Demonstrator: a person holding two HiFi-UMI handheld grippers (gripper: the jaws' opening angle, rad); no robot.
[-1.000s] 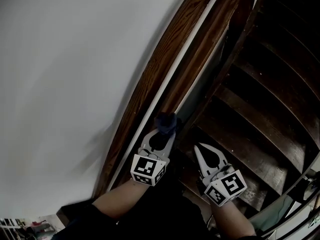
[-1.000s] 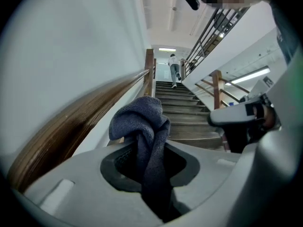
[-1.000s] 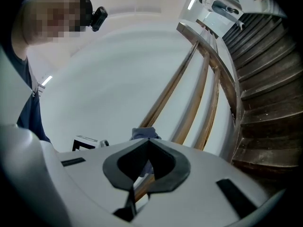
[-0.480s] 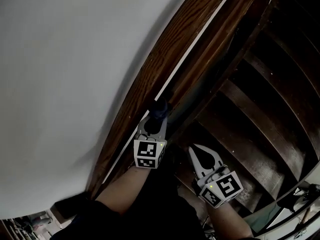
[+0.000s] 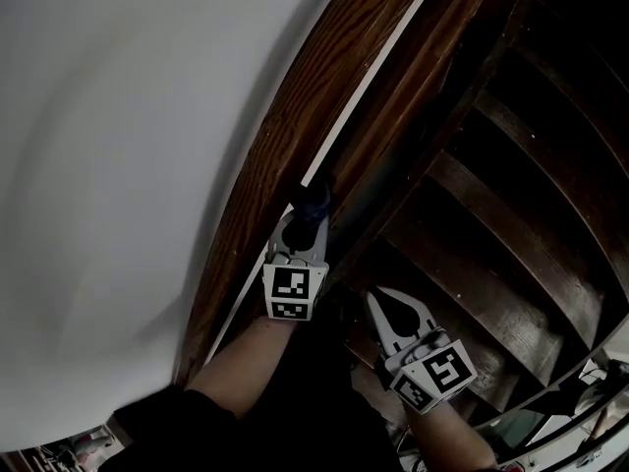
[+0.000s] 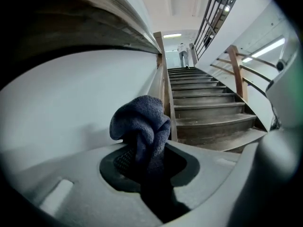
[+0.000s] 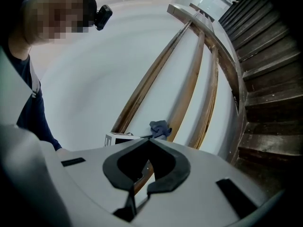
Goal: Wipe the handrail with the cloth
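Up against the wooden handrail (image 7: 190, 86), the left gripper (image 5: 313, 205) is clamped on a bunched dark blue cloth (image 6: 141, 124), which touches the rail beside a curving white wall (image 5: 128, 165). The right gripper (image 5: 379, 297) hangs lower, jaws closed on nothing, over dark wooden stairs (image 5: 491, 244) that climb toward a bright landing.

Right tongs (image 7: 148, 139), tips together, face cloth (image 7: 160, 127) on handrail (image 7: 188, 93).

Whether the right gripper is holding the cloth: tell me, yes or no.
No, the right gripper is shut on nothing; the cloth is clamped in the left gripper.
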